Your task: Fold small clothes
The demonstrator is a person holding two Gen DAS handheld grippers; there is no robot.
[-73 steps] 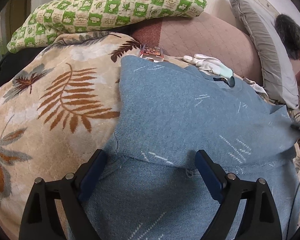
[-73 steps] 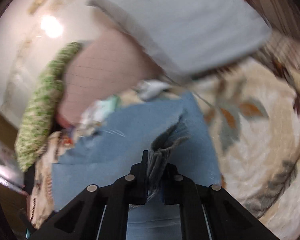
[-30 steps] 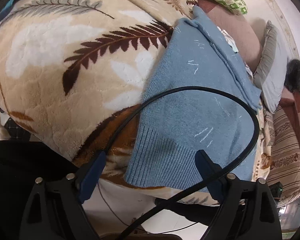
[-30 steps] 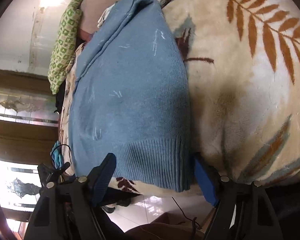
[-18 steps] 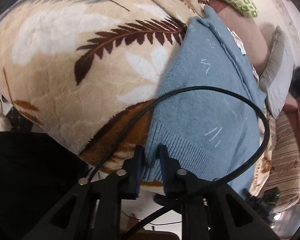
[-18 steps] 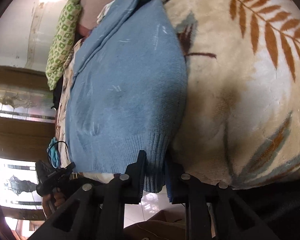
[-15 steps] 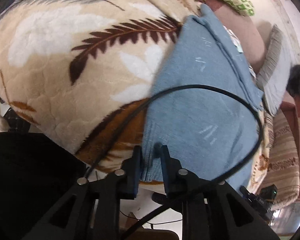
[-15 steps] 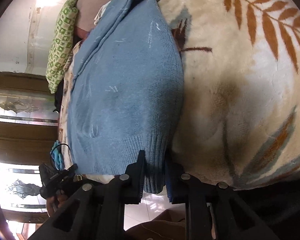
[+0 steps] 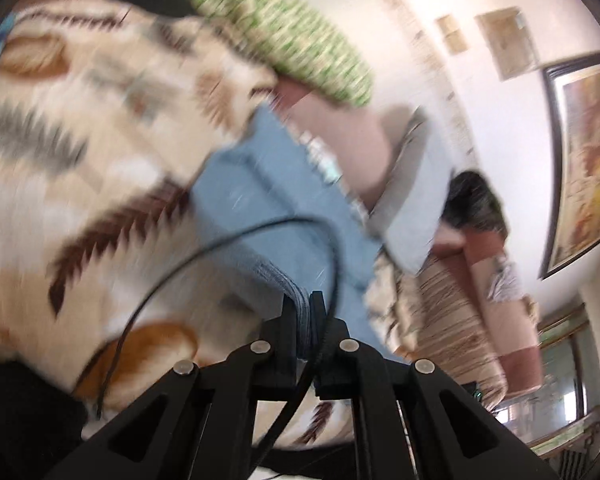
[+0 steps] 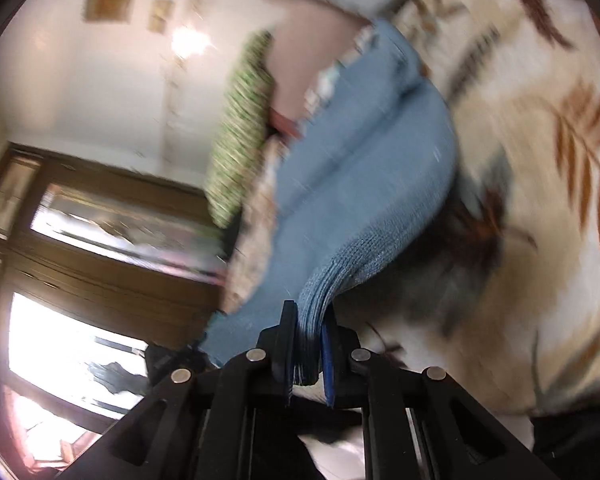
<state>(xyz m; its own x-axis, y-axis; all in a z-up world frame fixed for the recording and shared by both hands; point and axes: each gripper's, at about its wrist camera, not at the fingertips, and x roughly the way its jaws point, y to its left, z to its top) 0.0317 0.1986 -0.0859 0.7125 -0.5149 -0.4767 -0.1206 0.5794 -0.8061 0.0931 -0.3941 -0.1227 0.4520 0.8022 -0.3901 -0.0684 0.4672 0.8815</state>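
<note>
A blue knitted sweater (image 9: 276, 208) lies on a leaf-patterned blanket (image 9: 80, 160). My left gripper (image 9: 303, 312) is shut on the ribbed hem at one corner, and the cloth rises off the blanket into the jaws. In the right wrist view the same blue sweater (image 10: 364, 184) curves up from the blanket (image 10: 540, 200) to my right gripper (image 10: 309, 344), whose jaws are still closing and press on a thick bunch of the ribbed hem. Both views are blurred by motion.
A black cable (image 9: 228, 240) loops across the left wrist view in front of the sweater. A green patterned pillow (image 9: 276, 28), a pink cushion (image 9: 340, 132) and a grey pillow (image 9: 416, 200) lie beyond the sweater. A person's dark hair (image 9: 476, 204) shows by the grey pillow.
Both grippers went from open around the hem to shut on it, then rose and tilted up, lifting the hem off the blanket's edge. The room's walls have come into view.
</note>
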